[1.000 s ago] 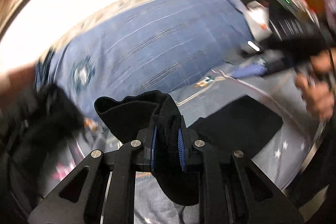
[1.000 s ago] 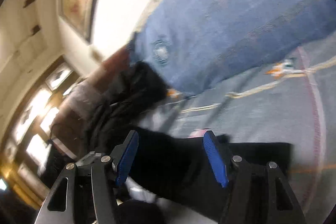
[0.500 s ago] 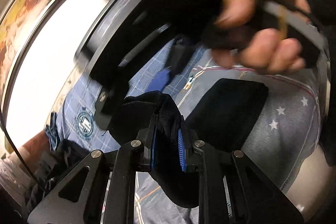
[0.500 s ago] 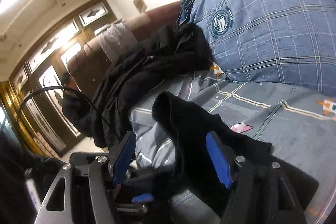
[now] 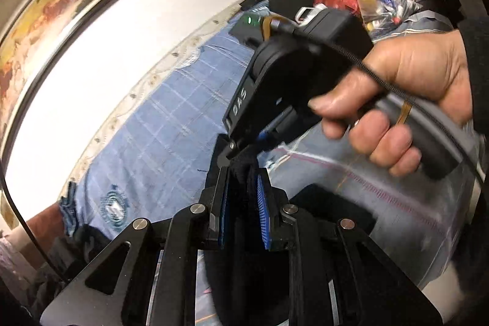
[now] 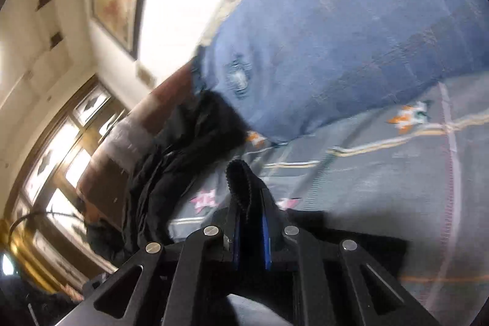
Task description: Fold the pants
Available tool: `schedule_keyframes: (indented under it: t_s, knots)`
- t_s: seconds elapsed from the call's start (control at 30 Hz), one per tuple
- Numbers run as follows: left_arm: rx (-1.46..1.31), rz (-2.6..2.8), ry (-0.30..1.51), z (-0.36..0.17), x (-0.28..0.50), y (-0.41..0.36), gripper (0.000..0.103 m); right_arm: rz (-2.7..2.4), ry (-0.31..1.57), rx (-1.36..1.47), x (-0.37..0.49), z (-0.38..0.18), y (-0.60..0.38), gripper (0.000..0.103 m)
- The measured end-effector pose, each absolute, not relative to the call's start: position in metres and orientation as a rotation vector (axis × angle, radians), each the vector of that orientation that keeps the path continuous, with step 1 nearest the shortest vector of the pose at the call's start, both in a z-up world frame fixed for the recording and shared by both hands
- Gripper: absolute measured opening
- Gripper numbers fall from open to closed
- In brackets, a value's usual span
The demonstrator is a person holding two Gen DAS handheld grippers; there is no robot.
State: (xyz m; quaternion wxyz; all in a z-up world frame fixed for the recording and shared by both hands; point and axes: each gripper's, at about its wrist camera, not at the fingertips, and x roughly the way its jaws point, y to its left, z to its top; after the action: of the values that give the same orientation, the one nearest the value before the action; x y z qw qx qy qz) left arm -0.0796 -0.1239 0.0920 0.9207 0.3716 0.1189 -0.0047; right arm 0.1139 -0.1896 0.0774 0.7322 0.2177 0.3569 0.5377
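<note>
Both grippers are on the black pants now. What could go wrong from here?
1. The right gripper is only now closing on a thin fold of the black pants; a hard pull might slip it out.
2. It sits right at the left gripper, so they could collide.
3. The dark clothes pile lies close and could snag.

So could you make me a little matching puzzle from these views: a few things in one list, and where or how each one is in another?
Things:
1. black pants
2. blue checked pillow
3. framed painting
4. dark jacket

Places or states:
A. hanging on the white wall
B. pinched in both grippers
C. heaped beside the pillow
D. lying against the wall

Pairs: 1-B, 2-D, 3-A, 4-C
</note>
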Motion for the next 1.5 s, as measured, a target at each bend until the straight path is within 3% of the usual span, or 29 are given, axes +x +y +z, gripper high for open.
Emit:
schedule_keyframes:
  t_s: [0.1,0.33,0.6,0.77,0.9,1.03,1.2,1.5]
  knots:
    - [0.774,-0.047,0.279,0.074,-0.064,-0.148,0.01,1.088,0.886,0.482,0.138,0.051,-0.203,0.01]
    - [0.651,-0.114,0.425,0.047,-0.056,-0.144,0.01,0.969,1.049,0.422,0.162,0.004,-0.205,0.01]
    - [-0.013,-0.128,0.631,0.087,-0.035,-0.027,0.011,0.922,1.201,0.599,0.166,-0.022,-0.218,0.011]
    - [-0.568,-0.298,0.868,0.049,-0.013,0.033,0.011,0.792,1.125,0.527,0.15,-0.002,-0.235,0.016]
    - [-0.671,-0.32,0.944,0.022,-0.015,0.035,0.011,0.871,1.056,0.393,0.122,0.02,-0.234,0.017]
    - [-0.682,-0.296,0.938,0.024,-0.011,0.036,0.011,0.848,1.089,0.322,0.112,0.011,-0.236,0.018]
    - [-0.69,-0.271,0.916,0.022,-0.008,0.035,0.011,0.855,1.185,0.537,0.11,-0.013,-0.256,0.037]
    - [-0.798,-0.299,0.818,0.03,-0.019,0.07,0.011,0.952,1.189,0.687,0.098,-0.013,-0.273,0.043]
